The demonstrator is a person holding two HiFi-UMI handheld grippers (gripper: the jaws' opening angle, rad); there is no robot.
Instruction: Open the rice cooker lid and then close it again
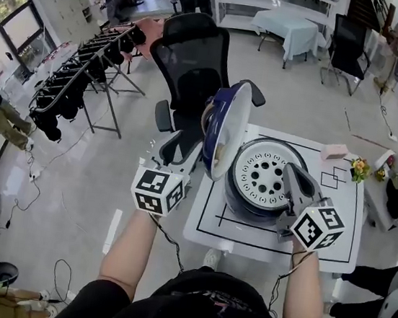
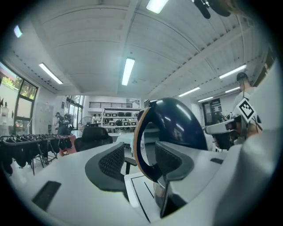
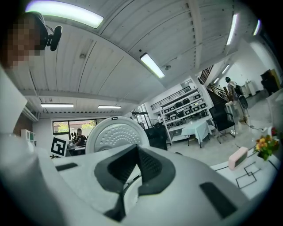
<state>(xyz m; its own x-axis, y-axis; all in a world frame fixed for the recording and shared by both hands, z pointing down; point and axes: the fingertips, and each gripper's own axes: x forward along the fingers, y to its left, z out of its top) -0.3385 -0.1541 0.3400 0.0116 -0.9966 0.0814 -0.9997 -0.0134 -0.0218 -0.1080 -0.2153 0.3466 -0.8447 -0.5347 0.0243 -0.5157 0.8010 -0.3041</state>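
The cooker (image 1: 258,177) sits mid-worktop (image 1: 247,237), its lid (image 1: 225,129) upright at its left edge. A chair (image 1: 189,66) stands behind the worktop. A block (image 1: 334,151) lies far right, with flowers (image 1: 360,168) just right of it.

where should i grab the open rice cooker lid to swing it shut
Pinch the thin rim of the lid on the edge facing the person, coming in level from that side, where the left gripper has its open jaws astride it. The lid stands almost upright and edge-on there. Its domed blue back looks too wide to clamp.
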